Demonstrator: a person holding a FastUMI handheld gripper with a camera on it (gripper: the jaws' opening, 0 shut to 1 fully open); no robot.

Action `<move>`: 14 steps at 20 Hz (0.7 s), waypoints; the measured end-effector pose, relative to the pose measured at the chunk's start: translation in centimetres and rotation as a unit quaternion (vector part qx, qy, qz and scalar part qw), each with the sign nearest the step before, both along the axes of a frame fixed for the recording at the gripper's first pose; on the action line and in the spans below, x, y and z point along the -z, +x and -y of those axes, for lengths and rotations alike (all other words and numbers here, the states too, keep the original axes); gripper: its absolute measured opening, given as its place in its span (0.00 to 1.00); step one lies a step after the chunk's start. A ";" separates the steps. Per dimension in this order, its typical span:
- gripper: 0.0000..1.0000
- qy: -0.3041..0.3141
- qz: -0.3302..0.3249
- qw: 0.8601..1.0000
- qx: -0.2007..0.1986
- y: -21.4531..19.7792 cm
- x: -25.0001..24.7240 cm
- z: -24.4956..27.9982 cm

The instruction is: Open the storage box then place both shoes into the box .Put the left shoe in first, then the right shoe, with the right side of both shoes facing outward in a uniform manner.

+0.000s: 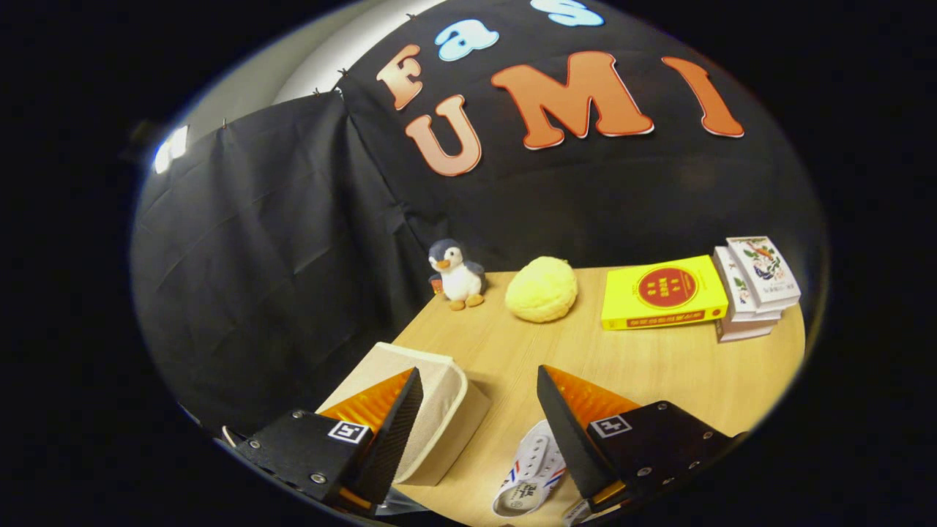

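hand-held gripper [479,380] fingers apart | storage box [439,410] and shoe [531,472] between them

- The storage box [439,410] is a cream fabric box with rounded corners. It sits on the wooden table at its left edge, beside the black cloth wall, partly behind the left finger [395,424] of the gripper [479,380]. Whether its lid is open cannot be told from here.
- A white shoe [531,472] with red and blue stripes and a white sole lies on the table just right of the box, low between the spread, empty fingers, partly hidden by the right one.
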State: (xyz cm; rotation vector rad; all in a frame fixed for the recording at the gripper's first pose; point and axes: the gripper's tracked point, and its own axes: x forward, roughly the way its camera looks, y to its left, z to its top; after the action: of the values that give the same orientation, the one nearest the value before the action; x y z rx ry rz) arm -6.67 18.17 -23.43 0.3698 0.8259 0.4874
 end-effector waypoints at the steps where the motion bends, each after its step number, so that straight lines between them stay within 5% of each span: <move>1: 0.94 0.011 -0.014 1.000 -0.004 -0.4 0.5 -0.7; 14: 0.95 0.115 -0.183 0.975 -0.049 -5.5 7.4 -8.1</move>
State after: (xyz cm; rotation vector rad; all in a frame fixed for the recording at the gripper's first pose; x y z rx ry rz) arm -12.20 26.26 -30.88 0.6474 1.1519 0.6200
